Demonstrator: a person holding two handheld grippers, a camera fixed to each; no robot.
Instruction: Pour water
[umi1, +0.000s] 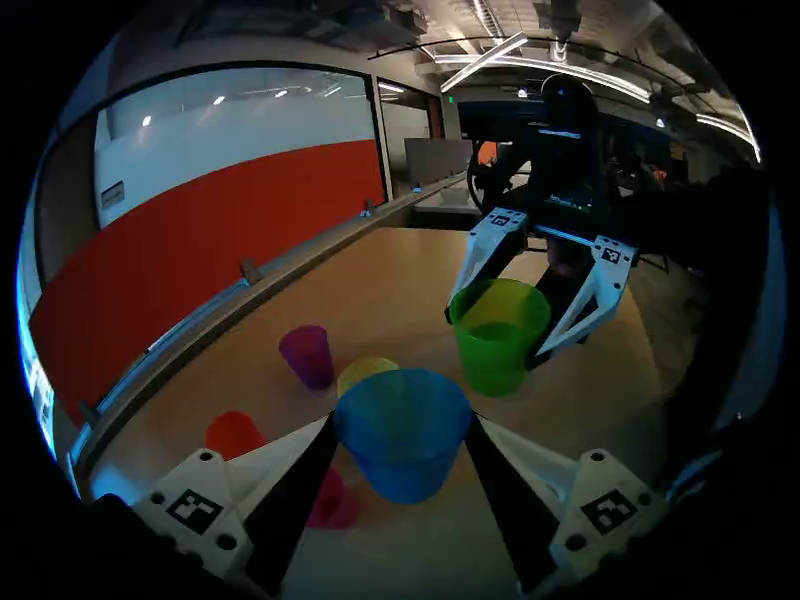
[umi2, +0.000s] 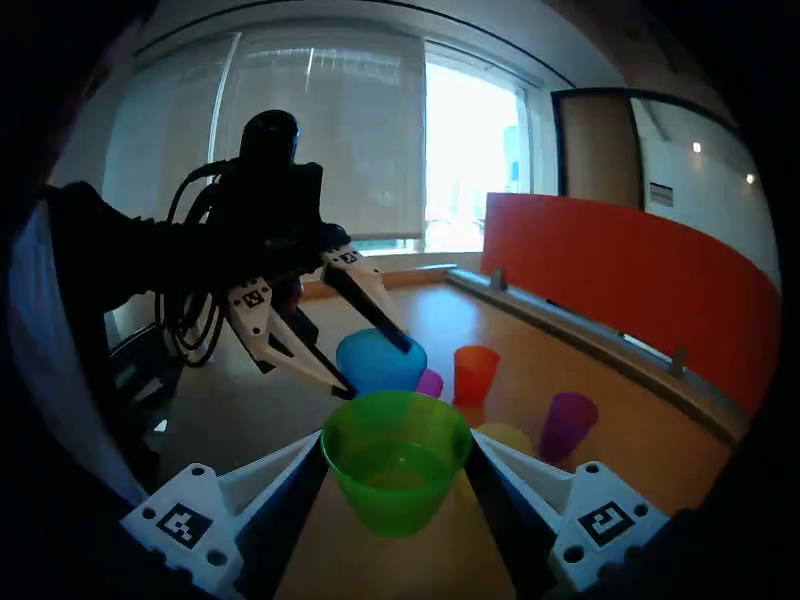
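The right claw (umi2: 397, 442) grips the green cup (umi2: 395, 500), a little water (umi2: 392, 472) in it, near the blue cup (umi1: 402, 455) clenched in the left claw (umi1: 400, 425) over the counter (umi1: 400, 280); thin plastic looks light, slick and squashable, so a gentle mid-wall hold seems best.

A long wooden table (umi1: 400, 270) runs beside a red partition panel (umi1: 180, 250) with glazing (umi1: 230, 130) above it. Strip lights (umi1: 485, 60) glow on the dark ceiling. Daylight floods through a window (umi2: 465, 150) beside a lowered roller blind (umi2: 330, 130).
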